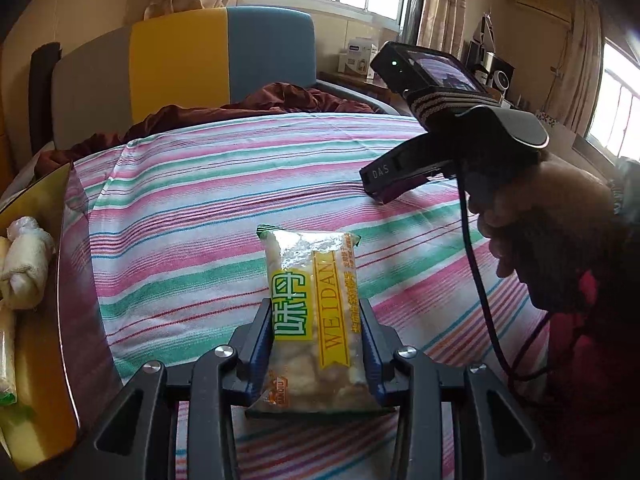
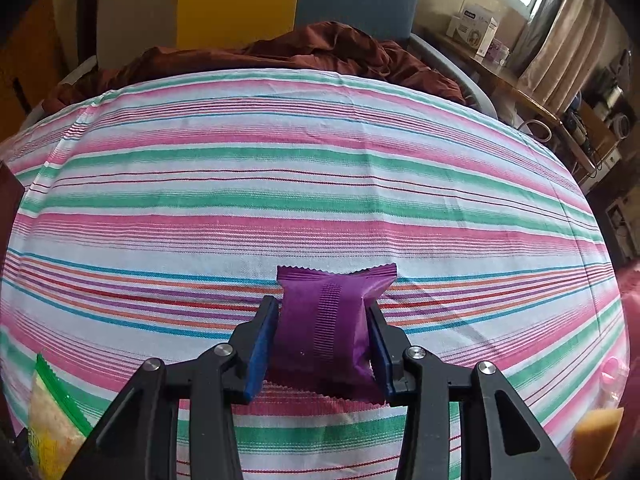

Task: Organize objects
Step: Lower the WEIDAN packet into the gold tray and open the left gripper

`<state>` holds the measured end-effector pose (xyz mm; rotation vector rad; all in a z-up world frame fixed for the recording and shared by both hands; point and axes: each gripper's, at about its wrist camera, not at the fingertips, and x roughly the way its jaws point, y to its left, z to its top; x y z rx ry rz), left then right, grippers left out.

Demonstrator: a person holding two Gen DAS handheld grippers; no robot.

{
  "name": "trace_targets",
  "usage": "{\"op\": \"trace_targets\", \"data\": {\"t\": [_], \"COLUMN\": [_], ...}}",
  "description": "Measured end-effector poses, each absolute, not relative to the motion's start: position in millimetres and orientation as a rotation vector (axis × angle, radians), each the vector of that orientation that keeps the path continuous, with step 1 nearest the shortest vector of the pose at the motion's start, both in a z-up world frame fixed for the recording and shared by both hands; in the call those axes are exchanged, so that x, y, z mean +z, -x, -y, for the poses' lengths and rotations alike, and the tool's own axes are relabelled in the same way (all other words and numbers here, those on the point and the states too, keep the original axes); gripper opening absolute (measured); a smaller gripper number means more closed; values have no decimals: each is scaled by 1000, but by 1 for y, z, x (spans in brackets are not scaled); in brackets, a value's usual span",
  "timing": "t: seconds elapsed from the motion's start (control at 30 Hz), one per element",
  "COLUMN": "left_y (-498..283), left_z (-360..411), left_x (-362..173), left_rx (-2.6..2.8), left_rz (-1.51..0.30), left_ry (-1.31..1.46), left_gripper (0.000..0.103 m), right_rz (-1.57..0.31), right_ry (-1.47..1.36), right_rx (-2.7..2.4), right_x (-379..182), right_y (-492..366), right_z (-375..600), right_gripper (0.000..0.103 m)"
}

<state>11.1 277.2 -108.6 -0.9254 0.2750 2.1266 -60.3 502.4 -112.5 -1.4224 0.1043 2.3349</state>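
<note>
Striped sheet [image 2: 320, 200]; purple packet [image 2: 332, 328] clamped in right gripper [image 2: 325, 344].

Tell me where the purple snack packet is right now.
The purple packet sits clamped in the right gripper just above the striped sheet; the left view shows it right of the yellow snack bag.

Striped sheet [image 2: 320, 184] on the bed is bare from its middle to the far edge, free passage. Left of sheet: yellow box [image 1: 44, 360] wall blocks. Beyond far edge: bunched maroon blanket [image 2: 320, 48], then headboard [image 1: 180, 68].
</note>
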Motion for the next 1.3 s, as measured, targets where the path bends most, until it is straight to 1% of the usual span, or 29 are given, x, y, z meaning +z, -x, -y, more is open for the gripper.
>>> {"op": "trace_targets", "data": {"t": [0.3,0.47,0.6,0.67,0.8,0.9,1.3], "left_y": [-28,-15,10,26,55,69,75], "left_z": [-257,-218,-178,-157,-124,-116,-129], "left_x": [-75,-40,-19,-21,-43,-60,-88], "left_rx": [2134,2222,2335,2379,2388,2352,2332], "left_rz": [-239,-118,9,78,202,263,136], "left_ry": [866,852,870,923,1098,1210,1352], "left_gripper": [39,39,39,39,39,39,40], "right_rz": [-33,-8,-13,-10,12,10,33], "right_ry": [1420,1422,1424,1426,1429,1431,1433], "right_rx": [2339,2336,2334,2332,2329,2328,2322], "right_x": [-111,-110,-109,-109,-110,-110,-110], "right_y": [58,58,58,59,60,61,61], "right_z": [-497,-495,-495,-495,-494,-494,-490], "right_gripper": [43,43,43,43,43,43,43]}}
